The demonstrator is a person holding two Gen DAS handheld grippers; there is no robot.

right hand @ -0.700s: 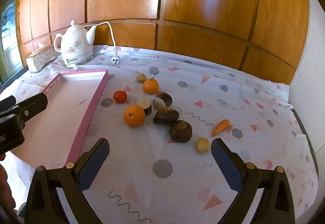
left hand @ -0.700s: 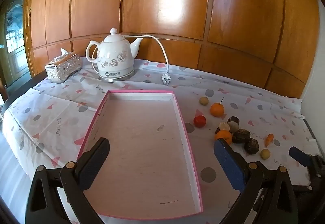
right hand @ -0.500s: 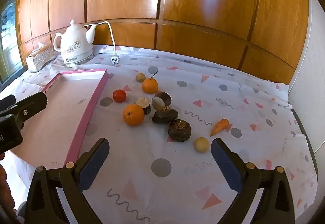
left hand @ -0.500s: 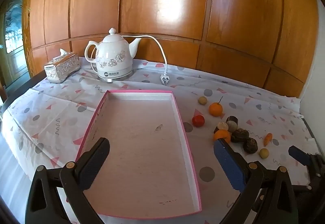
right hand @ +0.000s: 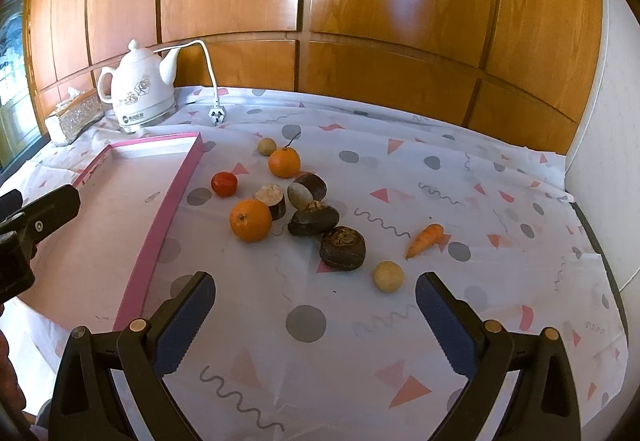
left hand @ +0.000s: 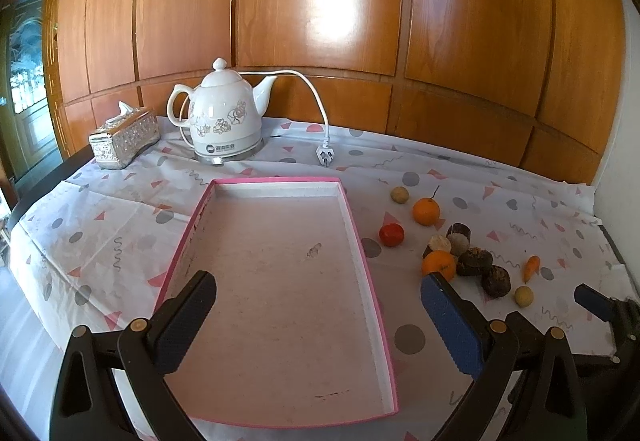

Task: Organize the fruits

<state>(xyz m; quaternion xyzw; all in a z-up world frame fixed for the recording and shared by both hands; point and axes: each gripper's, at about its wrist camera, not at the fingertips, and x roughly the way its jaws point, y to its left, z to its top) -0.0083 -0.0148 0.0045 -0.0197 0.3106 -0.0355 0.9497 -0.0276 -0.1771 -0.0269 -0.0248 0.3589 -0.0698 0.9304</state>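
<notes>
A shallow pink-rimmed tray (left hand: 280,183) (right hand: 132,269) lies on the patterned cloth. To its right is a loose cluster: two oranges (right hand: 251,220) (right hand: 284,162), a small red fruit (right hand: 224,183), several dark brown water chestnuts (right hand: 343,247), two small beige round fruits (right hand: 388,276) and a little carrot (right hand: 425,239). My left gripper (left hand: 316,317) hangs open above the tray's near half, nothing between its pads. My right gripper (right hand: 314,315) stands open over bare cloth just short of the cluster, holding nothing.
A white floral kettle (left hand: 226,121) with its cord and plug (left hand: 325,156) stands at the back by the wood-panelled wall. A silver tissue box (left hand: 124,139) sits to its left. The table edge drops off at left and right.
The left wrist view has drifted slightly, so the tray and fruits sit a little further left in it. Neither gripper has changed its opening, and no fruit has moved.
</notes>
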